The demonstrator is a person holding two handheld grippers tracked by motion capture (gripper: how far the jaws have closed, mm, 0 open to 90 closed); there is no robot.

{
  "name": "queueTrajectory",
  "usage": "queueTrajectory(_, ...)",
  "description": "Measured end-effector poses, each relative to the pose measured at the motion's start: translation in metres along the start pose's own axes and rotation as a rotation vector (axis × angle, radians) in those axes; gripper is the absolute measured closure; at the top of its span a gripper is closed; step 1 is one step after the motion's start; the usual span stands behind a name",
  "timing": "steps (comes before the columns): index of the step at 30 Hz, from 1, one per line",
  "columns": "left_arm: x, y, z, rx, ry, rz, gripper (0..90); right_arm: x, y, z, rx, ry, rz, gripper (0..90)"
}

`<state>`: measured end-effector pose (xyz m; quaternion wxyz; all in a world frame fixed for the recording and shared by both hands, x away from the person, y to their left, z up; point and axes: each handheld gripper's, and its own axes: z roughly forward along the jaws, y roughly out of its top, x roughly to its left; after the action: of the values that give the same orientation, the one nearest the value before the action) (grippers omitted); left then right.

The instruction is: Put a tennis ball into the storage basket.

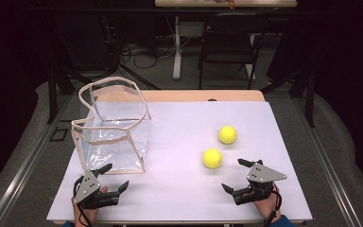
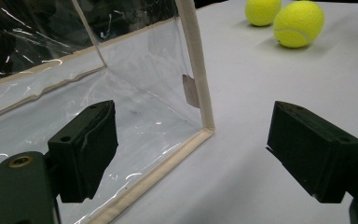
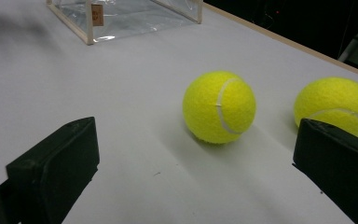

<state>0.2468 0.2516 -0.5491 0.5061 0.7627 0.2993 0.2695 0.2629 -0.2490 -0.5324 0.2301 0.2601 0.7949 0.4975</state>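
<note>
A clear plastic bag [image 1: 113,127] with beige trim stands open on the left of the white table [image 1: 179,123]. Two yellow tennis balls lie right of centre, the nearer ball [image 1: 212,158] in front of the farther ball [image 1: 227,135]. My left gripper [image 1: 117,176] is open just in front of the bag's near right corner [image 2: 200,93], its jaws on either side of that edge and apart from it. My right gripper [image 1: 233,174] is open, a short way before the nearer ball [image 3: 219,107], with nothing between its jaws. The farther ball [image 3: 334,105] lies behind its right jaw.
Both balls [image 2: 298,23] show at the top right of the left gripper view. The bag [image 3: 121,14] shows at the top of the right gripper view. A black folding chair [image 1: 229,42] and cables stand on the floor beyond the table's wooden far edge [image 1: 203,95].
</note>
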Motion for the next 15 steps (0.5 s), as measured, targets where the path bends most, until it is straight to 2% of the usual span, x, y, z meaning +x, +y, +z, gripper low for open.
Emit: queueTrajectory(15,-0.0008,0.0002,0.0002,-0.005,0.001,0.005,15.9,0.0008,0.0026,0.0013,0.008,0.013,-0.001,0.0)
